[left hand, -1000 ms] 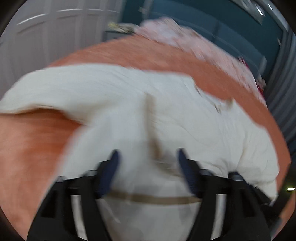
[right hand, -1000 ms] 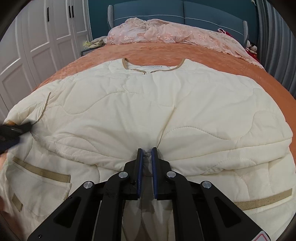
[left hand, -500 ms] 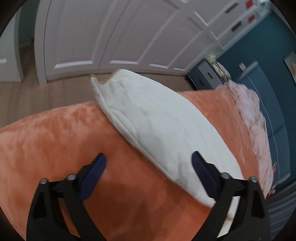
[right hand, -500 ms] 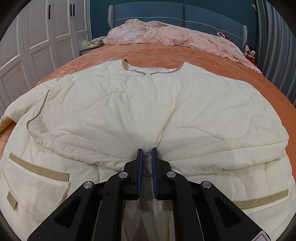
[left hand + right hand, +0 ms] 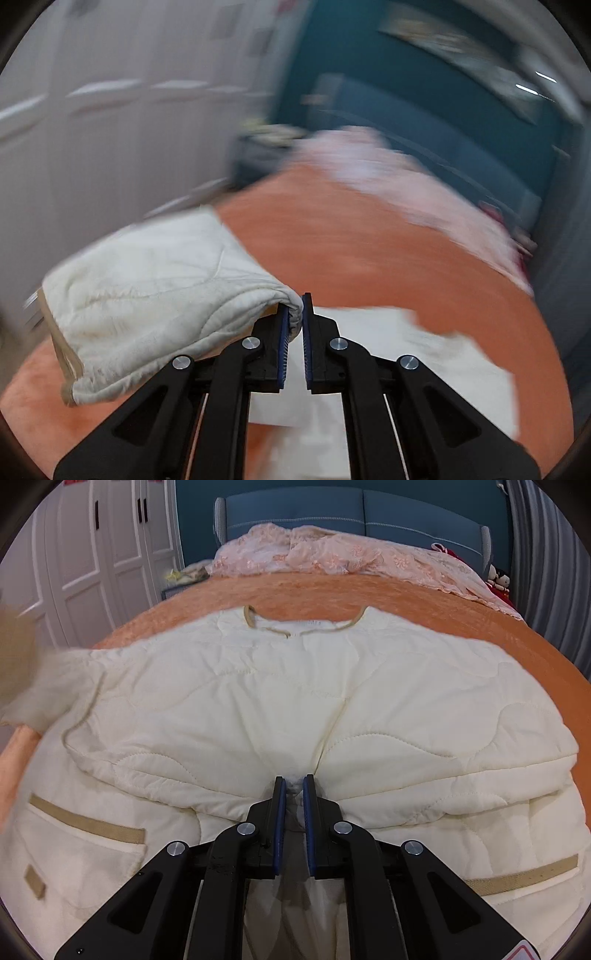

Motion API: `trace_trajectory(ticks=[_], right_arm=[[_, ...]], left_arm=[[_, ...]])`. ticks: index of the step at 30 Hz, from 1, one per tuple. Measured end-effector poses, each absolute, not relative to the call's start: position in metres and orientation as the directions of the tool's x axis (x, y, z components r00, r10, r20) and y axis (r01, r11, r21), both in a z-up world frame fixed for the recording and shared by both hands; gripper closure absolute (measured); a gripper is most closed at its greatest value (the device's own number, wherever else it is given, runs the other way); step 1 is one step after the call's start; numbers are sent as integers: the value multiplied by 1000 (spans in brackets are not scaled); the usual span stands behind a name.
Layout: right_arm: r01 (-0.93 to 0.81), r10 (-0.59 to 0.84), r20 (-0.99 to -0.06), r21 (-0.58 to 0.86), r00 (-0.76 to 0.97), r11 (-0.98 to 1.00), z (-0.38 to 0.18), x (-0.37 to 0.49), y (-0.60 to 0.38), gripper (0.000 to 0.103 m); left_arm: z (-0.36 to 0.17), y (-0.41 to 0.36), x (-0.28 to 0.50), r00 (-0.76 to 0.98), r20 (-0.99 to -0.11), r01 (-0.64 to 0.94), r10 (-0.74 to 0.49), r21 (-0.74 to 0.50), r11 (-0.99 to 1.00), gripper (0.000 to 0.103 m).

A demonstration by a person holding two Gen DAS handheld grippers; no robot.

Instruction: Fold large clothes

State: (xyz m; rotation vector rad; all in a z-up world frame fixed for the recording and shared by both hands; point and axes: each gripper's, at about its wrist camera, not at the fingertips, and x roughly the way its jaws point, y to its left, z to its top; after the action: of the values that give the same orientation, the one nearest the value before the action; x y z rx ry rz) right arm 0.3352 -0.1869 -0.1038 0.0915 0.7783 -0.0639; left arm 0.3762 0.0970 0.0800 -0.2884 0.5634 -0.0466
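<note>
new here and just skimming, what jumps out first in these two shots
A big cream quilted jacket lies spread over the orange bedspread, filling the right wrist view. The right gripper pinches its lower middle, while the left gripper clamps a sleeve held out to its left.

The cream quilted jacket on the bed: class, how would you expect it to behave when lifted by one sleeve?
The cream quilted jacket probably flops: the sleeve pinched in the left claw droops past the pinch. Its puffy stitched padding suggests it is light for its bulk. It bunches where the right claw grips, so it would likely drag in folds, not slide flat.
</note>
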Motion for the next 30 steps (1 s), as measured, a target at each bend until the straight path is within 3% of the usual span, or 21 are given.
trace_trajectory(ticks=[1,4,5,6,7,9,13,22,24,26,28,30], right_arm=[[97,-16,-688,79,726,992,-99,329,-190,93],[144,10,-632,191,775,971,-84,300,-210,61],[166,10,-620,226,785,960,-82,289,-218,57],[192,5,-616,252,788,948,-81,280,-227,56],[226,3,-626,286,780,931,-83,272,-239,56],[284,18,-645,361,764,888,-90,261,-260,56],[305,28,-639,405,769,862,-87,251,-273,56],[248,-33,-596,283,803,926,-39,269,-254,56],[216,-19,-611,250,791,944,-36,295,-249,64],[191,-37,-644,172,764,966,-38,315,-244,84],[184,-44,-676,136,736,973,-46,335,-239,91],[192,-47,-698,130,715,973,-56,345,-242,91]], left_arm=[[85,65,372,837,-514,38,-187,-287,957,97],[68,-51,350,729,-555,279,-401,-294,914,94],[57,-76,341,699,-572,319,-429,-288,903,92],[44,-92,335,674,-592,335,-443,-289,897,82],[27,-109,328,632,-624,341,-460,-309,888,63],[8,-110,322,595,-633,312,-495,-385,868,42],[-4,-65,321,649,-623,184,-437,-429,884,28],[-50,49,392,603,-773,-121,-197,-333,935,30],[-59,64,397,592,-787,-161,-175,-328,931,33],[-66,60,400,589,-795,-165,-148,-298,940,34],[-76,55,404,582,-804,-153,-119,-252,956,35],[-84,52,400,574,-813,-152,-97,-222,963,36]])
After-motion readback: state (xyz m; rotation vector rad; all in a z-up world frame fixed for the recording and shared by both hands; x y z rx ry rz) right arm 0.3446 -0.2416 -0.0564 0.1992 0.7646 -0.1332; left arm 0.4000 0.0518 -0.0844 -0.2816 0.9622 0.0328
